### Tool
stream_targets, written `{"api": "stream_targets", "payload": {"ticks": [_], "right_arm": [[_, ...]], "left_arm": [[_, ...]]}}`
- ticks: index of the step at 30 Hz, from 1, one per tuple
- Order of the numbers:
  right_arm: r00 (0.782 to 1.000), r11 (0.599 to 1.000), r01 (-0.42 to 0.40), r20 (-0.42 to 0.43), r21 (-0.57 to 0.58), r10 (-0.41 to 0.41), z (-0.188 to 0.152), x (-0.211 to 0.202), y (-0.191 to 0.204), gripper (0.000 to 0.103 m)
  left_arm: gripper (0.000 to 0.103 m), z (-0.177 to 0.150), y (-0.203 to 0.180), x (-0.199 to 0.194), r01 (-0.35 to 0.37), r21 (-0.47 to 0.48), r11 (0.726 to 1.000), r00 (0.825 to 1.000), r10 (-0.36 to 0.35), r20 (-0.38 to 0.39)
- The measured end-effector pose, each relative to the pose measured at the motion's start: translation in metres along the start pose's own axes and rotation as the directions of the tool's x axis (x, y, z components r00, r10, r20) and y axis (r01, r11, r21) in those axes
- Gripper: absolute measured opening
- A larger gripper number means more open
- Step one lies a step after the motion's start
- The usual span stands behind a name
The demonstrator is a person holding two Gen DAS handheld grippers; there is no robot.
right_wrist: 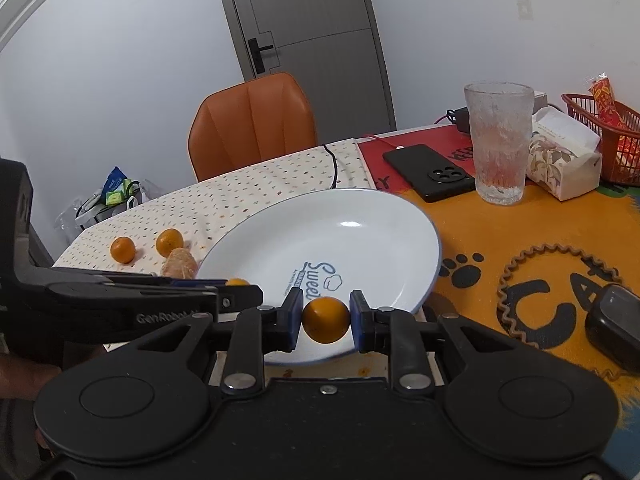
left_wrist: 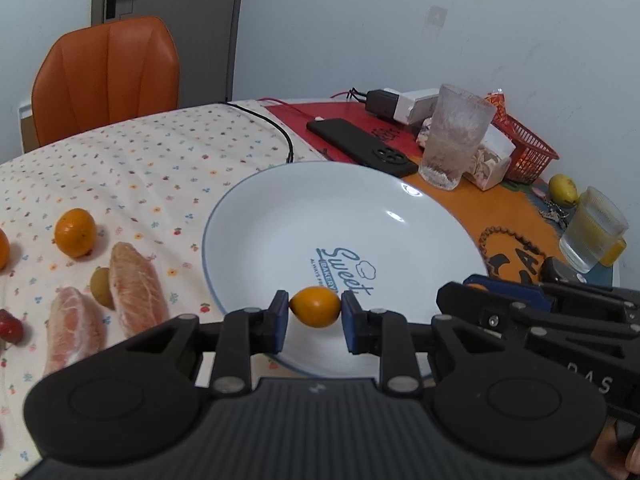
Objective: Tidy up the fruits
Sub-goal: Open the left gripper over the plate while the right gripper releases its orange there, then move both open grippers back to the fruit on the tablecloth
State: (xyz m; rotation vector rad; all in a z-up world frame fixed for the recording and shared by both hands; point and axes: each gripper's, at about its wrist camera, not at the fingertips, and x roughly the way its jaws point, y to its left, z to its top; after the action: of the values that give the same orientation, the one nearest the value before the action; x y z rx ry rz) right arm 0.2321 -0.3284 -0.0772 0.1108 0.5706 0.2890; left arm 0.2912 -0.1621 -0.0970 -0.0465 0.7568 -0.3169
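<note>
Fruit status: your left tool (left_wrist: pixel 315 307) is pinching a small oval orange fruit (left_wrist: pixel 316 306) between its blue pads, held over the near rim area of the white plate (left_wrist: pixel 280 216). Your right tool (right_wrist: pixel 326 319) is pinching a round orange fruit (right_wrist: pixel 325 319) the same way, also over the plate's near edge. Both tools sit side by side at the plate; each shows up at the edge of the other's camera view.

Plate itself holds no fruit on its surface; blue "Sweet Bakery" print in the middle. It straddles the floral cloth (left_wrist: pixel 140 168) and the orange cat-print mat (right_wrist: pixel 520 240) on the tabletop.

Left of the plate, on the cloth: 1 loose orange (left_wrist: pixel 75 232), 2 peeled pinkish citrus segments (left_wrist: pixel 136 292), a small olive-green fruit (left_wrist: pixel 101 287) wedged between them, and a red fruit (left_wrist: pixel 10 326) at the frame edge. The right view shows 2 small oranges (right_wrist: pixel 123 249) near one another there.

Behind the plate: black phone (left_wrist: pixel 360 146) touching or just beside the rim, frosted glass (left_wrist: pixel 456 136) upright next to it, patterned paper pack (right_wrist: pixel 560 156), red basket (left_wrist: pixel 528 144). Far right of the left view: yellow fruit (left_wrist: pixel 563 189) and a small glass (left_wrist: pixel 592 230) with yellow liquid. Orange chair (left_wrist: pixel 106 76) stands beyond the tabletop.
</note>
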Motion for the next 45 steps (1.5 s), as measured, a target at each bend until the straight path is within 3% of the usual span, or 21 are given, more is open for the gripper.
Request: {"api": "stream_targets", "payload": {"ticks": [8,20,23,25,30,38,45], "right_arm": [[1.0,1.0,0.003,-0.004,-0.012,-0.003,0.005,0.012,0.0,0.024],[1.0,1.0,0.019,-0.014,-0.018,-0.019,0.007,0.017,0.011,0.024],[1.0,1.0,0.021,-0.015,-0.02,-0.021,0.008,0.017,0.014,0.024],[1.0,1.0,0.021,-0.015,-0.02,-0.022,0.008,0.018,0.015,0.024],[0.999,0.999,0.034,-0.03,-0.031,-0.035,0.007,0.028,0.018,0.024],[0.997,0.997,0.051,-0.053,-0.055,-0.054,0.004,0.035,0.03,0.026],[0.999,0.997,0.048,-0.021,-0.056,-0.049,0.007,0.023,0.043,0.034]], "left_arm": [[0.026,0.003,0.003,0.008,-0.005,-0.002,1.0,1.0,0.005,-0.019],[0.033,0.006,0.02,-0.042,-0.029,-0.034,0.999,0.997,0.031,0.067],[0.044,0.005,0.028,-0.053,-0.047,-0.053,0.998,0.995,0.051,0.082],[0.057,0.003,0.034,-0.061,-0.058,-0.063,0.996,0.993,0.064,0.096],[0.075,-0.005,0.048,-0.082,-0.075,-0.095,0.993,0.989,0.087,0.119],[0.087,-0.018,0.079,-0.104,-0.109,-0.175,0.979,0.986,0.129,0.107],[0.087,-0.03,0.106,-0.12,-0.158,-0.244,0.957,0.98,0.182,0.078]]}}
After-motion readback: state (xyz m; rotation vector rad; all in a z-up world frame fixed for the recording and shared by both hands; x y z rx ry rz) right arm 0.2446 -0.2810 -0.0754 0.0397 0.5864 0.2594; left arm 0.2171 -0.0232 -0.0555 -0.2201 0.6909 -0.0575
